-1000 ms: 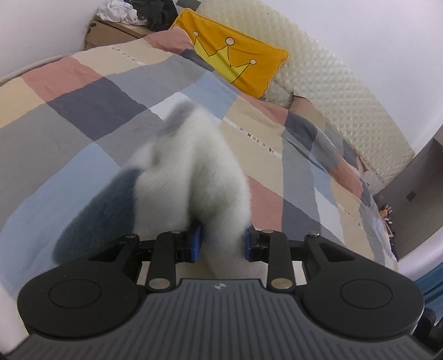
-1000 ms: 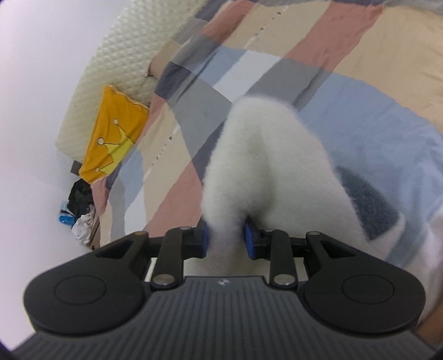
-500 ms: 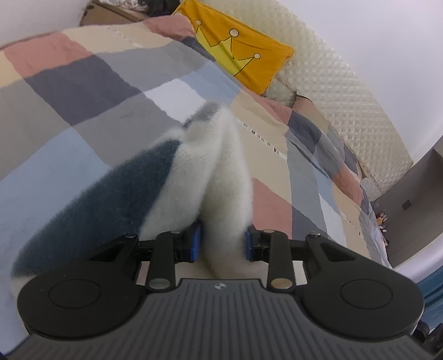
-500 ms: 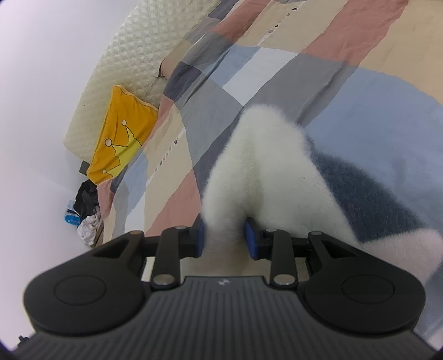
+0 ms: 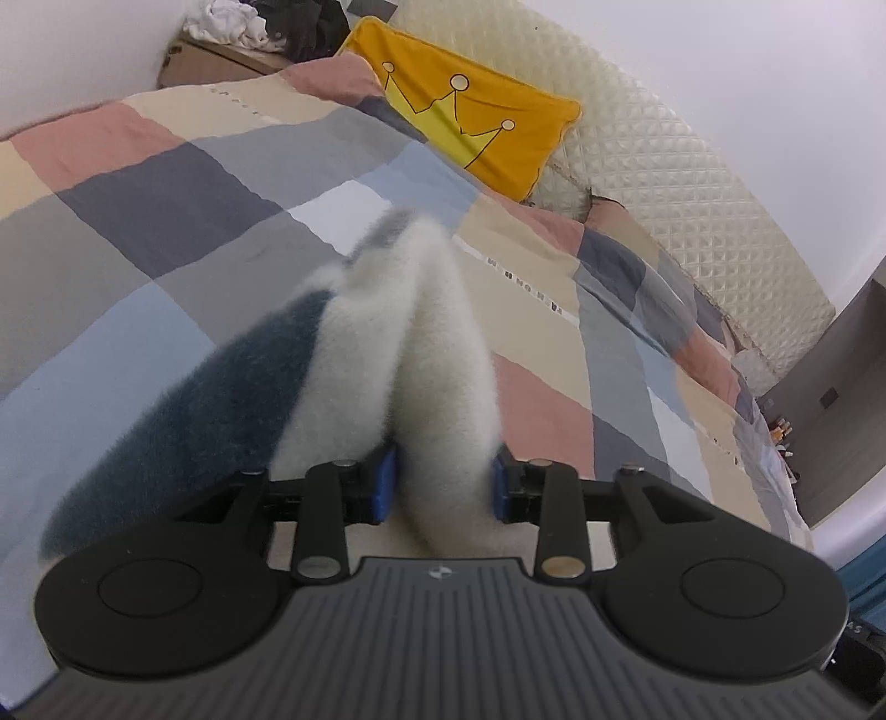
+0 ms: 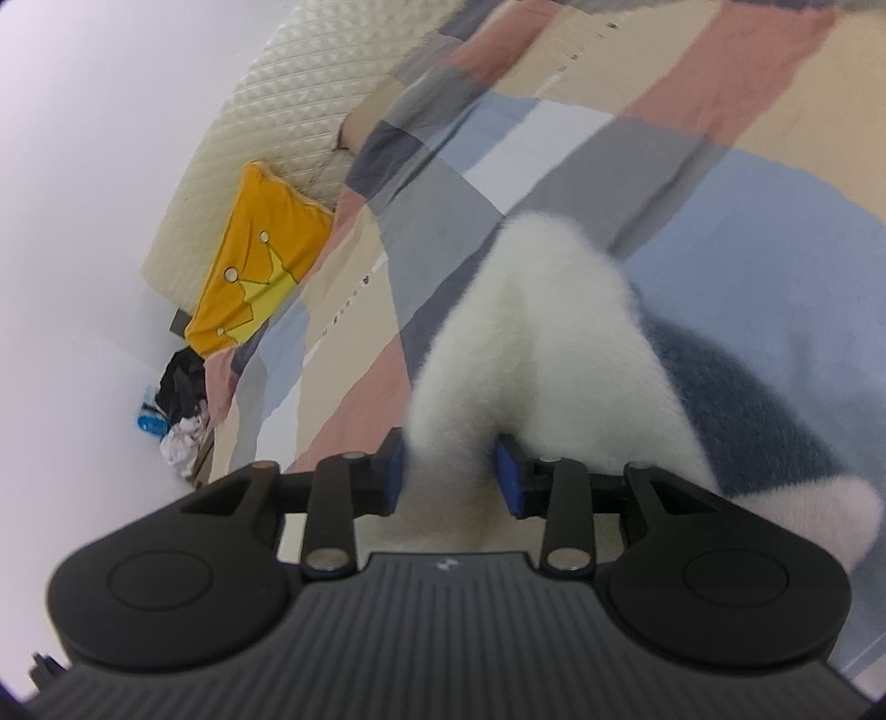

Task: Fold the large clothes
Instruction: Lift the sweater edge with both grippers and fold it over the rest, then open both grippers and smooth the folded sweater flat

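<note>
A fluffy white fleece garment with a dark blue panel rises from the patchwork quilt into my left gripper. Its blue pads still touch the white fleece on both sides while the jaws are opening. In the right wrist view another fold of the same garment runs between the pads of my right gripper, whose jaws are also opening around it. The dark blue panel lies on the quilt to the right. The rest of the garment is hidden below the grippers.
A yellow crown pillow leans on the cream quilted headboard at the bed's far end. A cardboard box with a heap of clothes stands beyond the bed's corner. Both show at the left in the right wrist view.
Both pairs of pads stand wider apart on the fleece than before. The left gripper has come down toward the quilt, and the dark blue panel now spreads out flatter on the bed.
</note>
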### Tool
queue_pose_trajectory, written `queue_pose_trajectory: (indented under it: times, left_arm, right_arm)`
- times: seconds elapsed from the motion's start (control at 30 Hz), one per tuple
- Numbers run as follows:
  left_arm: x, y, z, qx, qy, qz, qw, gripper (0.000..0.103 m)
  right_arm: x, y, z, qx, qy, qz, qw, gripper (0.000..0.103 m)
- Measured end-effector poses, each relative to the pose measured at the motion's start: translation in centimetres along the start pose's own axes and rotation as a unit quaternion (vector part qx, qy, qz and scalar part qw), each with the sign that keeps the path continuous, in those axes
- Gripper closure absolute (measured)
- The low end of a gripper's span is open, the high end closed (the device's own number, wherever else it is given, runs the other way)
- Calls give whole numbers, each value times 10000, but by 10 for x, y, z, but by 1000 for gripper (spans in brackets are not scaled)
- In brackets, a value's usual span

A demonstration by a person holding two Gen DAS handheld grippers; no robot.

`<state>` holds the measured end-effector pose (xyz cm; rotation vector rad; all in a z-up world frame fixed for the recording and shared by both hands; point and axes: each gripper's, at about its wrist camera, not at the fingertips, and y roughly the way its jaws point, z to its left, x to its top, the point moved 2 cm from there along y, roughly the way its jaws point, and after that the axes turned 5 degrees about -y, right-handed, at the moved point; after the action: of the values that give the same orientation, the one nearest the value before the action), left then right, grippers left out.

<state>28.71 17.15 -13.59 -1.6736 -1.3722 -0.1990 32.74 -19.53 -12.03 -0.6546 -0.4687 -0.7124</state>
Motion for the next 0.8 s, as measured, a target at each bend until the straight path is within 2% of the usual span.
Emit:
queue_pose_trajectory:
  times: [0.03, 0.07, 0.1, 0.13, 0.17, 0.2, 0.4, 0.47, 0.57, 0.73, 0.8]
  left_arm:
    - [-1, -5, -2, 26, 24, -21, 10000, 49]
    - [-1, -9, -4, 54, 37, -54, 10000, 45]
    - [-2, -15, -5, 73, 54, -93, 9999, 39]
    - [-4, -22, -7, 86, 84, -152, 9998, 31]
    - [-6, -30, -10, 79, 139, -194, 9997, 25]
    - [-9, -36, -11, 48, 206, -193, 9996, 19]
    - [-30, -55, -32, 141, 985, -66, 9950, 19]
    - [-37, -47, -39, 298, 1275, 72, 9914, 19]
    - [-44, -36, -50, 471, 1672, 128, 9847, 19]
    - [-41, -11, -65, 571, 1995, 407, 9774, 19]
    - [-38, -2, -70, 645, 2161, 402, 9734, 19]
  right_arm:
    - [0, -2, 3, 21, -74, 1, 10000, 50]
    - [0, -4, 5, 58, -149, 12, 9999, 43]
    - [0, -6, 8, 111, -212, 30, 9997, 28]
    - [-2, -7, 10, 178, -247, 46, 9995, 18]
    - [-4, -9, 13, 202, -270, 56, 9994, 16]
    - [-6, -10, 17, 194, -311, 64, 9993, 16]
    - [-26, -21, 41, 247, -1149, 195, 9929, 16]
    - [-29, -18, 48, 269, -1489, 271, 9881, 16]
    - [-29, -12, 52, 305, -1648, 347, 9852, 16]
    - [-24, 2, 61, 192, -2125, 354, 9763, 20]
    - [-19, 12, 63, 110, -2244, 365, 9738, 22]
